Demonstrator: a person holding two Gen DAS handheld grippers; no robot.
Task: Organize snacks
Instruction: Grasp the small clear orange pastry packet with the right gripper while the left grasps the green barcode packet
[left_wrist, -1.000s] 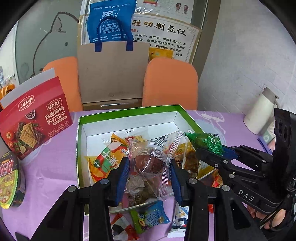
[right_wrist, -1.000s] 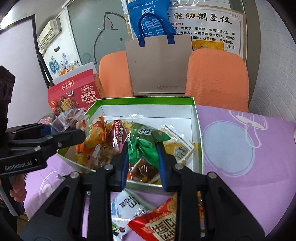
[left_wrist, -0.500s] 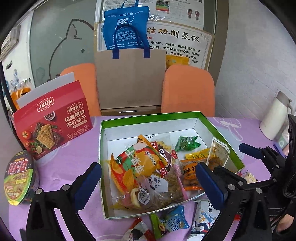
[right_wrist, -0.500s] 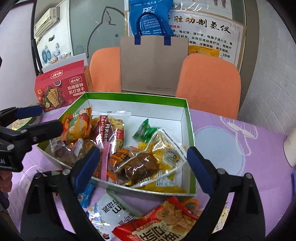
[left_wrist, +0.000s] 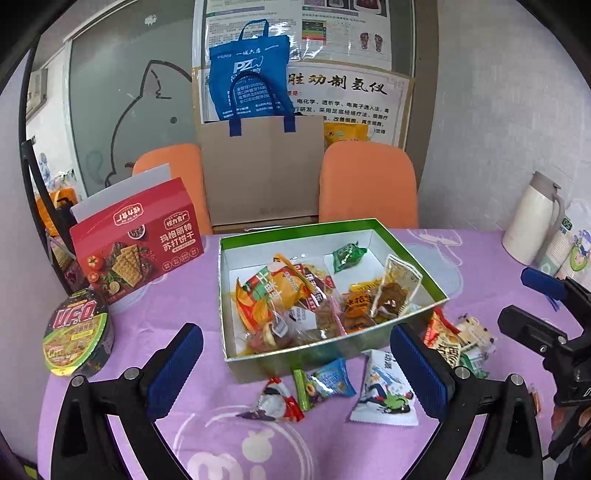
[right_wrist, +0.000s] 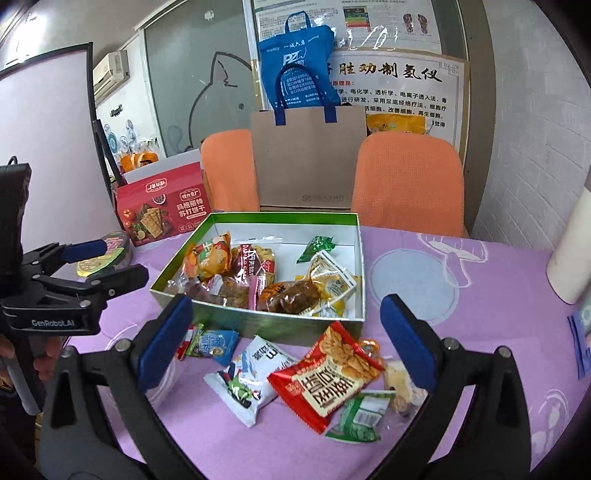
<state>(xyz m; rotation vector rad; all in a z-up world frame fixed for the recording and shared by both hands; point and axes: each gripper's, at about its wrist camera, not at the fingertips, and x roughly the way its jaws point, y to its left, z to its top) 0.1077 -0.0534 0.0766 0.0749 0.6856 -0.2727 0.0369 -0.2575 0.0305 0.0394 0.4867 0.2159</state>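
A green-rimmed white box (left_wrist: 410, 254) (right_wrist: 357, 258) on the purple table holds several snack packets. Loose packets lie in front of it: a white-blue packet (left_wrist: 384, 391) (right_wrist: 251, 373), a small blue one (left_wrist: 328, 380) (right_wrist: 212, 341), a red-white one (left_wrist: 275, 402), a red cracker packet (right_wrist: 327, 373) and a green packet (right_wrist: 360, 415). My left gripper (left_wrist: 295, 373) is open and empty above the near packets. My right gripper (right_wrist: 284, 343) is open and empty, hovering over the loose packets.
A red cracker box (left_wrist: 136, 251) and a UFO noodle bowl (left_wrist: 75, 332) stand left of the box. A white thermos (left_wrist: 532, 218) stands at the right. Two orange chairs (left_wrist: 369, 184) and a brown paper bag (left_wrist: 262, 170) are behind the table.
Both grippers let go of their packets into the box, opened wide, and pulled back toward the near table edge. The clear packet and the green candy now lie in the box.
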